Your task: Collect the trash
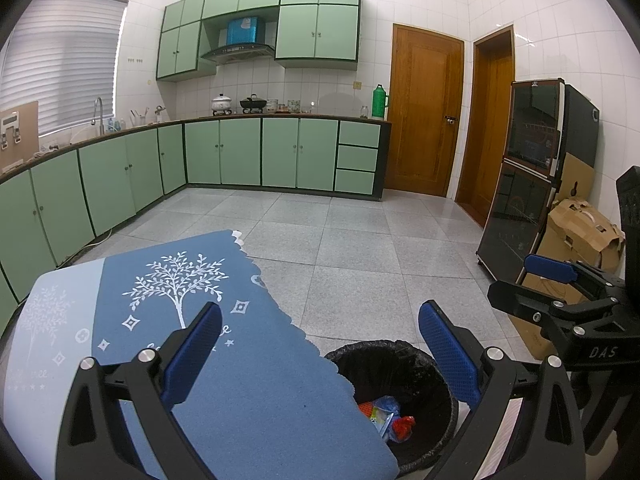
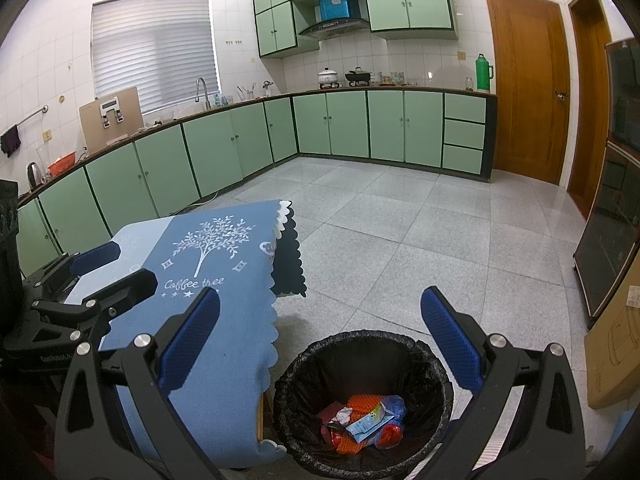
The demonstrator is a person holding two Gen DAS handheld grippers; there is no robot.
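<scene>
A black-lined trash bin [image 1: 416,372] [image 2: 360,356] stands on the floor beside a table covered with a blue tree-print cloth [image 1: 208,280] [image 2: 224,280]. In the bin lie crumpled wrappers [image 1: 402,426] [image 2: 364,402], red, orange, blue and white. My left gripper [image 1: 320,344] is open over the table's corner and the bin, with nothing between its blue pads. My right gripper [image 2: 320,320] hangs open right above the bin, also holding nothing. Each gripper shows in the other's view: the right one [image 1: 520,284] at the right edge, the left one [image 2: 128,268] over the cloth.
Green base cabinets [image 2: 224,148] run along the left and far walls under a worktop with pots and a sink. Two wooden doors [image 1: 424,112] are at the back right. A dark glass-fronted cabinet [image 1: 516,184] and cardboard boxes [image 1: 580,232] stand at the right. Grey tiled floor [image 2: 400,220] lies between.
</scene>
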